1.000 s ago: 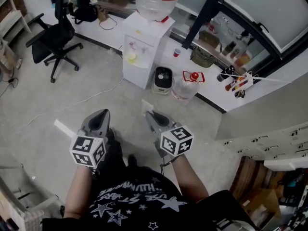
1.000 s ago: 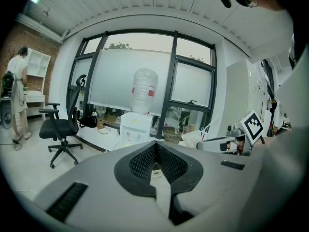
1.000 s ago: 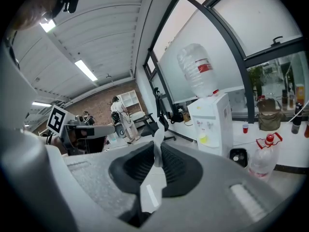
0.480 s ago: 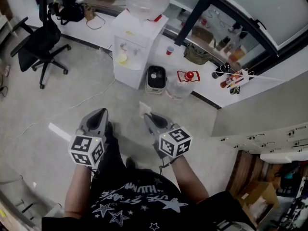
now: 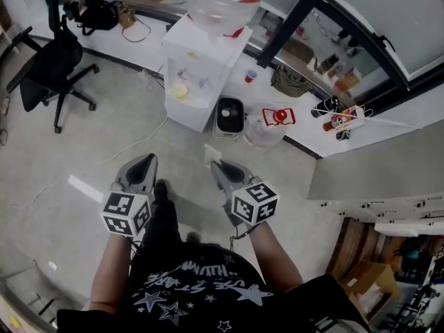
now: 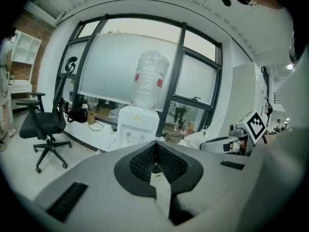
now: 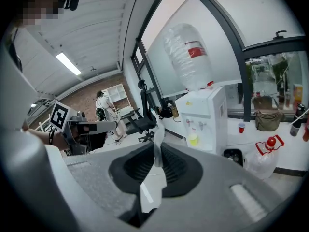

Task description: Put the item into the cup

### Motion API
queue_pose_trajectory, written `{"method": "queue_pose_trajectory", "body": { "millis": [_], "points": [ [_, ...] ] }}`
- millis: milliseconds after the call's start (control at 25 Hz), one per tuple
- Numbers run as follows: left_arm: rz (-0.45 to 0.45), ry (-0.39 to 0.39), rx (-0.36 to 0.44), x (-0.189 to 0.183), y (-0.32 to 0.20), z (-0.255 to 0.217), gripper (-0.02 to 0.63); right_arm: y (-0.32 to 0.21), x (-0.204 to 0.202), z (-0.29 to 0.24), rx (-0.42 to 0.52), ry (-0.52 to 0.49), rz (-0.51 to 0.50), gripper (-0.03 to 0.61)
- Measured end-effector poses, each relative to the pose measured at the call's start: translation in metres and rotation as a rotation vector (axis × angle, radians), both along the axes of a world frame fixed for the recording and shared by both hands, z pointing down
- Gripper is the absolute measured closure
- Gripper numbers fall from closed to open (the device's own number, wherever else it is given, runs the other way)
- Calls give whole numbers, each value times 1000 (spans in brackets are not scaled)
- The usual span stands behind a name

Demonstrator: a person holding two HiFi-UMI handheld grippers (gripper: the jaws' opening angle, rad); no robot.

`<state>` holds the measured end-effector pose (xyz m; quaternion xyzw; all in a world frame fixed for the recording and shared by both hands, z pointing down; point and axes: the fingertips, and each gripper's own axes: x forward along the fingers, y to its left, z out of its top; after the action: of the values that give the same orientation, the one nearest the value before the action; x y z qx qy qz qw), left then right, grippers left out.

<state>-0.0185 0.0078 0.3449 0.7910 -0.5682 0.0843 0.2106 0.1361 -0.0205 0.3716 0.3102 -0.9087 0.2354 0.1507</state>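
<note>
- Compared with the earlier frame, both grippers are holding their pose while the room is drifting slightly in head view.
- right gripper [image 7: 157, 148] is clamping the white strip [image 7: 158, 138], its long axis poking past the fingertips.
- left gripper [image 6: 154, 144] is keeping its jaws pinched together.
- red cup [image 7: 241, 127], the likely target, is sitting well ahead and right of the right fingertips.

Clear glossy plastic water bottle [image 5: 223, 2], smooth white plastic dispenser [image 5: 215, 50], matt grey floor [image 5: 83, 144], papery white slip [image 7: 157, 146].
</note>
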Motion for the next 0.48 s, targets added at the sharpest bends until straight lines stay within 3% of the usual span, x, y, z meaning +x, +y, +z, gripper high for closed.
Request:
{"method": "queue_pose_trajectory", "body": {
  "millis": [480],
  "points": [
    [19, 14, -69, -63, -78, 28, 608, -87, -76, 26, -43, 20, 18, 543]
  ]
}}
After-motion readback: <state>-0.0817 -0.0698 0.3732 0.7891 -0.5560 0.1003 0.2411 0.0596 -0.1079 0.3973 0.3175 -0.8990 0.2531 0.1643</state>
